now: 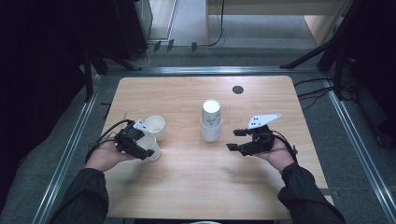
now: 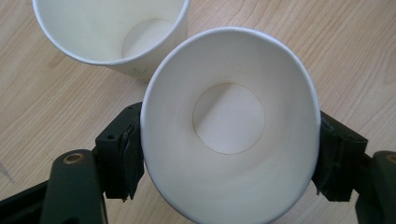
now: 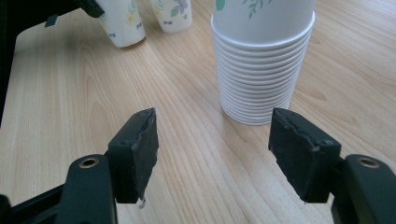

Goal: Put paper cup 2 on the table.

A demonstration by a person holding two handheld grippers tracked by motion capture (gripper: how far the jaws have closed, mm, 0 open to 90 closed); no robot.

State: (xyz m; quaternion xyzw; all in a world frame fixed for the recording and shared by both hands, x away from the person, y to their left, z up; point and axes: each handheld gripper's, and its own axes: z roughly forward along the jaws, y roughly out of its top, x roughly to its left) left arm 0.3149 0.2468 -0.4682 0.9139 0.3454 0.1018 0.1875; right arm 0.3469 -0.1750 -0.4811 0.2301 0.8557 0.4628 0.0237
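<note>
I am squeezing a white paper cup point(image 2: 229, 126) between the pads of my left gripper point(image 1: 140, 149), one pad pressing on each side of its wall so that the rim is bending into an oval. The cup is sitting near the desk's point(image 1: 196, 186) left edge, about halfway between the near and far edges, and whether its base is resting on the wood or just off it I cannot tell. A second loose cup point(image 1: 155, 126) is standing just beside it, on the far side, mouth up.

My right gripper point(image 1: 237, 140) is hovering toward the right edge with its jaws spread wide and nothing between them, facing the stack of nested cups point(image 1: 211, 121) that is standing in the middle of the desk.

As I judge it, I am dealing cups out of the stack one by one, and this one is being set down next to the first. The next move is calling for a gentle release so the thin wall springs back without tipping, and then a light pinch on the stack's top rim, taking a single cup.

Counting: two loose cups, one stack whose visible rims are numbering over a dozen, two grippers, and one dark round cap point(image 1: 237, 89) near the far edge.
</note>
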